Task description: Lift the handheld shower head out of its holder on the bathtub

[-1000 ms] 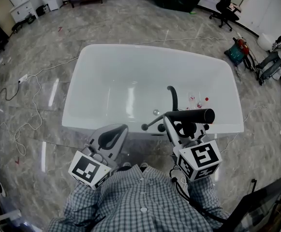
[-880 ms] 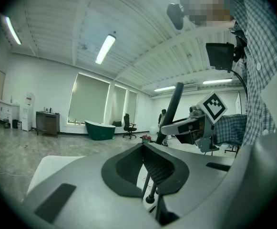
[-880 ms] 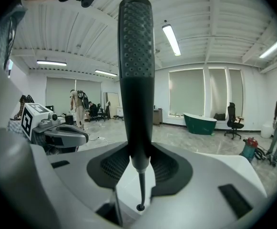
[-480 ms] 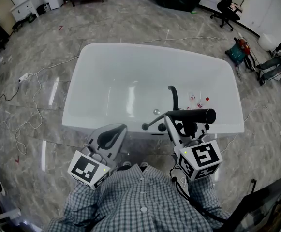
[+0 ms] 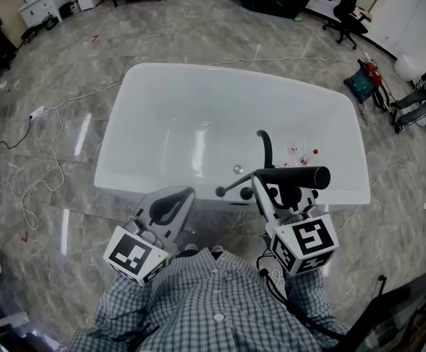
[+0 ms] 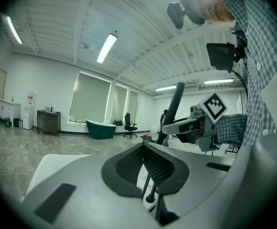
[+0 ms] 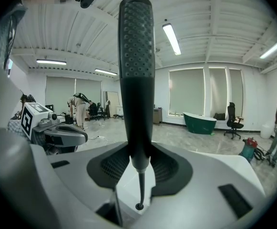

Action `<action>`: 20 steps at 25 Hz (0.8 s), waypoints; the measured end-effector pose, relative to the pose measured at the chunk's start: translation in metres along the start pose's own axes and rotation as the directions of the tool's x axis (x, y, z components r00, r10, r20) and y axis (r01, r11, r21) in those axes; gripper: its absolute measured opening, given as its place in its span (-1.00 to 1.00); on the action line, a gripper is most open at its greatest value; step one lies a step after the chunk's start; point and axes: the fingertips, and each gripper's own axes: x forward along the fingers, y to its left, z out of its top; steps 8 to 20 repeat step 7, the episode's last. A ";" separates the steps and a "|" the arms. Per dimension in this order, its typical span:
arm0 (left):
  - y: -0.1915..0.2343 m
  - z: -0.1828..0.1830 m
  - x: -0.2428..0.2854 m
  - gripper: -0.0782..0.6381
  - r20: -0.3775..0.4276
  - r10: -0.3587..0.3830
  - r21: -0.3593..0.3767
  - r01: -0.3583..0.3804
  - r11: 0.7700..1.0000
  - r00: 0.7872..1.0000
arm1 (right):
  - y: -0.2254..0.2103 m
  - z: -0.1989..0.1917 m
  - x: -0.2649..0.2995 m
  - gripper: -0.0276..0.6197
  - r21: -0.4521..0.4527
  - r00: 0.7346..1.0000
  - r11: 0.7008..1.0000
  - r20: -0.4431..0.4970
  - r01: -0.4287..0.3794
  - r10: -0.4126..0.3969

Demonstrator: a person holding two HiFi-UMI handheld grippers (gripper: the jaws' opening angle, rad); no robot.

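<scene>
Right gripper [image 7: 138, 162]: clenched on the handheld shower head [image 7: 136, 56], ribbed dark pads [image 7: 110, 167] squeezing its narrow lower neck from both sides. Black, matt, dimpled all over the broad upper part; upright in the right gripper view, lying level and pointing right in the head view (same grip, different angle). Below the pads, only a thin black stem with a ball end; cannot tell whether part of the shower head or of the tap fittings behind. Holder hidden by the gripper body, so seated or lifted clear: not readable.

Left gripper [image 6: 143, 148]: closed on nothing, pad tips touching, a gap beneath them showing a sliver of white tub and black rod. Near and left of the right one, short of the tub's near rim, touching nothing.

Bathtub [image 5: 114, 134]: white, glossy, smooth, round-cornered, rim bare along the left and far sides. Black curved spout [image 5: 264, 144] rising at the near right rim, just beyond the shower head; black lever [image 5: 231, 186] sticking out to the left beside it. Small red specks on the inner wall right of the spout, too small to identify.

Polished grey marble floor [image 5: 66, 57], open to the left and far side apart from loose white cables [image 5: 84, 96]. Checked shirt [image 5: 213, 299] cut off at the near edge.
</scene>
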 end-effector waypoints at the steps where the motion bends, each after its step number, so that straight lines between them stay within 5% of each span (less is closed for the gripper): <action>1: 0.000 0.001 0.000 -0.76 0.000 0.000 0.000 0.000 1.000 1.000 | 0.000 0.001 0.000 -0.50 0.001 1.000 1.000 0.002 0.000 0.000; 20: -0.001 0.003 0.002 -0.76 0.001 -0.003 0.000 0.003 1.000 1.000 | -0.002 0.003 -0.001 -0.50 0.022 1.000 1.000 0.016 0.004 -0.004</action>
